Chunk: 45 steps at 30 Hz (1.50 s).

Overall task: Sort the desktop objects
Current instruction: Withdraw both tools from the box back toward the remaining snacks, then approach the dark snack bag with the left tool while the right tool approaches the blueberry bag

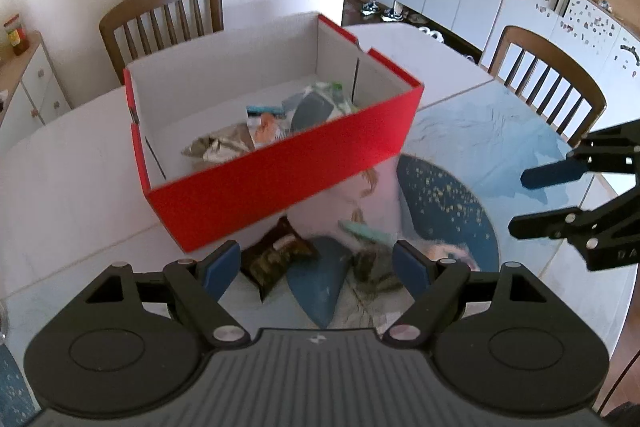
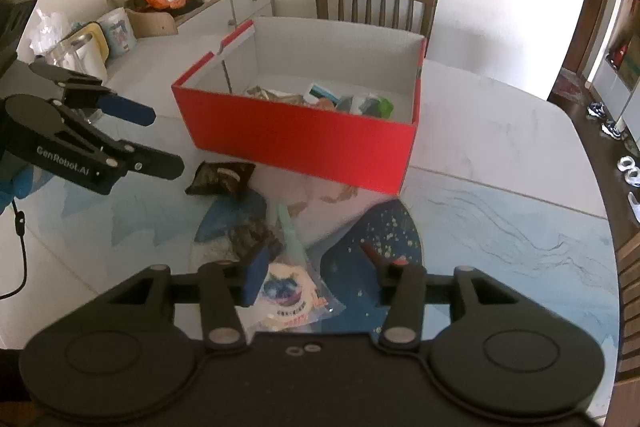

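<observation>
**Both tools open above the loose packets, red box behind**

Nearest the right tool [image 2: 316, 273], a clear packet with a blueberry picture [image 2: 290, 297] lies on the worktop [image 2: 500, 147], just under the tool's blue left pad. The jaws stand partly apart and press on nothing; the packet lies below them, not gripped.

The left tool [image 1: 318, 265] hangs with its jaws wide, nothing between the pads. Under its gap lie a dark crumpled wrapper [image 1: 370, 269] and, a little toward the left pad, a dark brown snack packet [image 1: 276, 259]. A pale green stick-shaped item [image 1: 366, 231] lies just beyond the crumpled wrapper, blurred in both views. All these loose things rest on the printed blue mat area near the front of the worktop, close together, between the two tools.

Each tool shows in the other's camera: the right one enters from the right edge of the left view, the left one from the left edge of the right view, with a blue-gloved hand [image 2: 14, 187] behind it.

Farther back, the red box [image 1: 280, 171] stands open on the worktop, its near wall just beyond the brown packet. Inside it lie several packets [image 1: 272, 125], heaped toward the front wall.

Beyond the far edge stands a wooden chair [image 1: 164, 13], and another chair [image 1: 548, 75] at the right edge.
</observation>
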### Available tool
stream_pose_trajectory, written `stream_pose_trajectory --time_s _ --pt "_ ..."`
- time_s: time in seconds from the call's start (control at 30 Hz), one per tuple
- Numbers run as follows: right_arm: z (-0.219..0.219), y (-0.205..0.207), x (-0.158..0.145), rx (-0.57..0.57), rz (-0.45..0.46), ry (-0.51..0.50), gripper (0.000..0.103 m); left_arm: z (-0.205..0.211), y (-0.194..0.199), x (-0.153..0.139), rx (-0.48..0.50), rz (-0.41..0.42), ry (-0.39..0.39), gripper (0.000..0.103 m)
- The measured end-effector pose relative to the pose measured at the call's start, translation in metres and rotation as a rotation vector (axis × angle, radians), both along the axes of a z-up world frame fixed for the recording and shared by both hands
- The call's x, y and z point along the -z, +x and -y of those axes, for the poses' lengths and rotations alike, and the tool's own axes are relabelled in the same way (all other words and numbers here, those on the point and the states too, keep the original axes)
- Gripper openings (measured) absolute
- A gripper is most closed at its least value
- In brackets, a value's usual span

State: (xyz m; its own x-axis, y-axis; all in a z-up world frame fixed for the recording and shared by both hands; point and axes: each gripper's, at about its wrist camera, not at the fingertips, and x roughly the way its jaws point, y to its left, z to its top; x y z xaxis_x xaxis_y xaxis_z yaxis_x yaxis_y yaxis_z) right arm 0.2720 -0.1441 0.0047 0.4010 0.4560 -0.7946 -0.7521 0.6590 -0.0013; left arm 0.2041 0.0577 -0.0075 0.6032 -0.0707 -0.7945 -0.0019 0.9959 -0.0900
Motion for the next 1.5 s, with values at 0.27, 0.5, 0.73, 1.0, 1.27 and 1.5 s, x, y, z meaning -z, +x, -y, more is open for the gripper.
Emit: stream_pose_trajectory --time_s 0.27,0.5,0.73,1.0,1.27,1.5 --pt "0.003 -0.002 0.013 0.01 -0.022 0.003 0.065 -0.001 -0.01 0.021 0.016 0.003 0.006 0.087" --pt "0.0 -0.003 0.026 0.007 -0.051 -0.009 0.075 -0.009 -0.01 0.037 0.006 -0.006 -0.012 0.101" --pt "-0.008 -0.002 0.036 0.016 -0.072 -0.007 0.082 -0.013 -0.009 0.053 0.016 0.002 -0.005 0.103" --pt "-0.018 0.009 0.044 0.083 -0.098 -0.013 0.082 -0.022 -0.003 0.063 0.031 -0.004 -0.008 0.103" --pt "-0.032 0.015 0.055 0.135 -0.118 -0.044 0.082 -0.026 0.007 0.071 0.082 -0.02 0.024 0.103" --pt "-0.034 0.025 0.071 0.211 -0.157 -0.066 0.082 -0.032 0.018 0.075 0.095 -0.008 0.046 0.103"
